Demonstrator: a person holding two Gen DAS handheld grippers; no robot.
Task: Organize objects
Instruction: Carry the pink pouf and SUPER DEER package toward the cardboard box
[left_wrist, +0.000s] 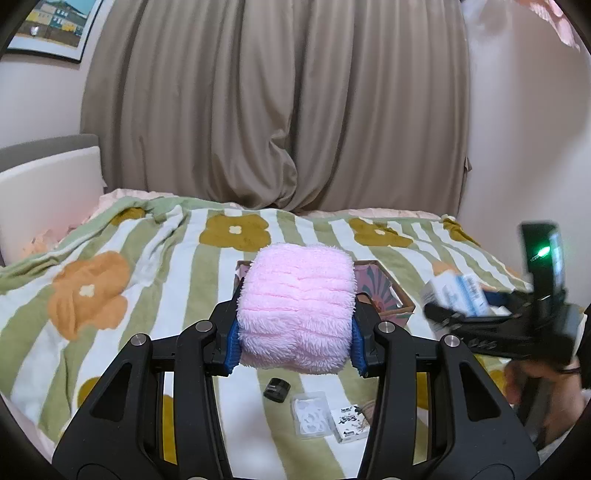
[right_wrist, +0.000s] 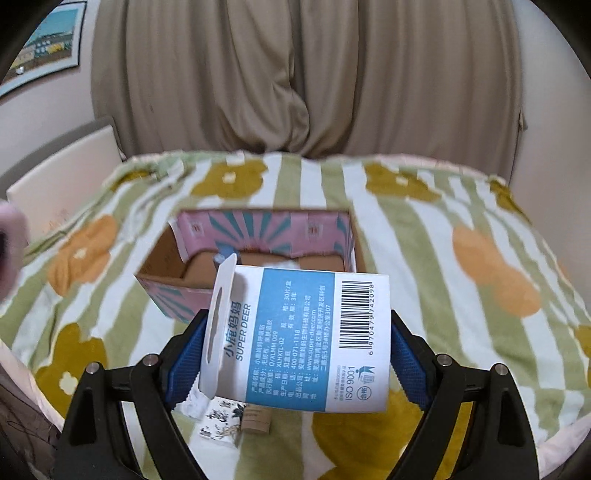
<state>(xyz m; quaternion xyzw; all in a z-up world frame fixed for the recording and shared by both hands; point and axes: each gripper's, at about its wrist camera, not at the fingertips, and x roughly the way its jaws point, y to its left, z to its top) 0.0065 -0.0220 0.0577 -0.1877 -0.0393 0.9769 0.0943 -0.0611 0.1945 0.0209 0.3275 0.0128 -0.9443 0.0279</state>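
Observation:
My left gripper (left_wrist: 295, 332) is shut on a fluffy pink bundle (left_wrist: 297, 302) and holds it above the bed, in front of the open pink-patterned cardboard box (left_wrist: 388, 291). My right gripper (right_wrist: 295, 354) is shut on a blue-and-white product box (right_wrist: 306, 339) with a barcode, held just before the cardboard box (right_wrist: 258, 229), whose brown inside shows. The right gripper with its box also shows at the right of the left wrist view (left_wrist: 461, 299), blurred.
On the green-striped flower blanket (left_wrist: 110, 280) below the left gripper lie a small black cap (left_wrist: 277, 389), a clear plastic case (left_wrist: 310, 413) and a small printed card box (left_wrist: 351, 422). A brown cork-like piece (right_wrist: 256, 419) lies below the right gripper. Curtains hang behind the bed.

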